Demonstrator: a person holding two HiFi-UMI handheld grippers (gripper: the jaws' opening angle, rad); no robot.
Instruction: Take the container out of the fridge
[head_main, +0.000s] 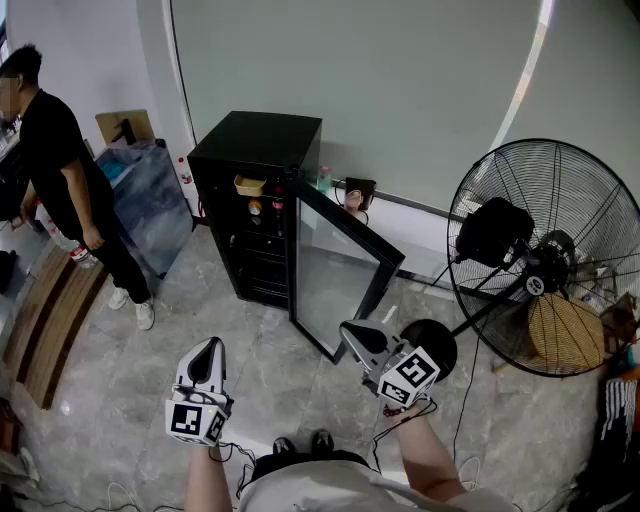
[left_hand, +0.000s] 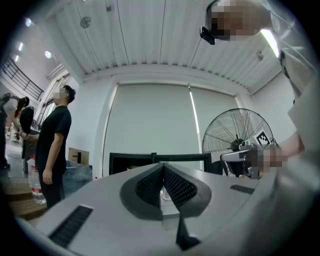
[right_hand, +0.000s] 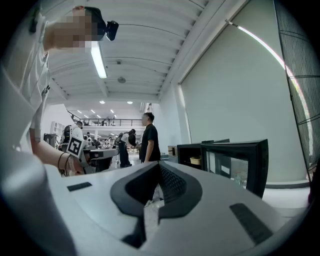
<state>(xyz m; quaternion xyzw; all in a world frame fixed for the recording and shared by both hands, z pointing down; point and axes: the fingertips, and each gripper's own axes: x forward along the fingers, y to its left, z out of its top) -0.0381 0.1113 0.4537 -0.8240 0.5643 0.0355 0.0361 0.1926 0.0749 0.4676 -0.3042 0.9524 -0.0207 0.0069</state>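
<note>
The black fridge (head_main: 260, 135) stands on the floor with its glass door (head_main: 335, 270) open. A small yellow container (head_main: 249, 185) sits on the top shelf, at the front edge; it may be a bowl. The left gripper (head_main: 208, 347) and right gripper (head_main: 352, 331) are shut tight, holding nothing, well apart from the fridge.

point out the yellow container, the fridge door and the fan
yellow container (head_main: 249, 185): head view, its front wall
fridge door (head_main: 335, 262): head view, middle of the glass pane
fan (head_main: 540, 275): head view, grille near the hub
</note>
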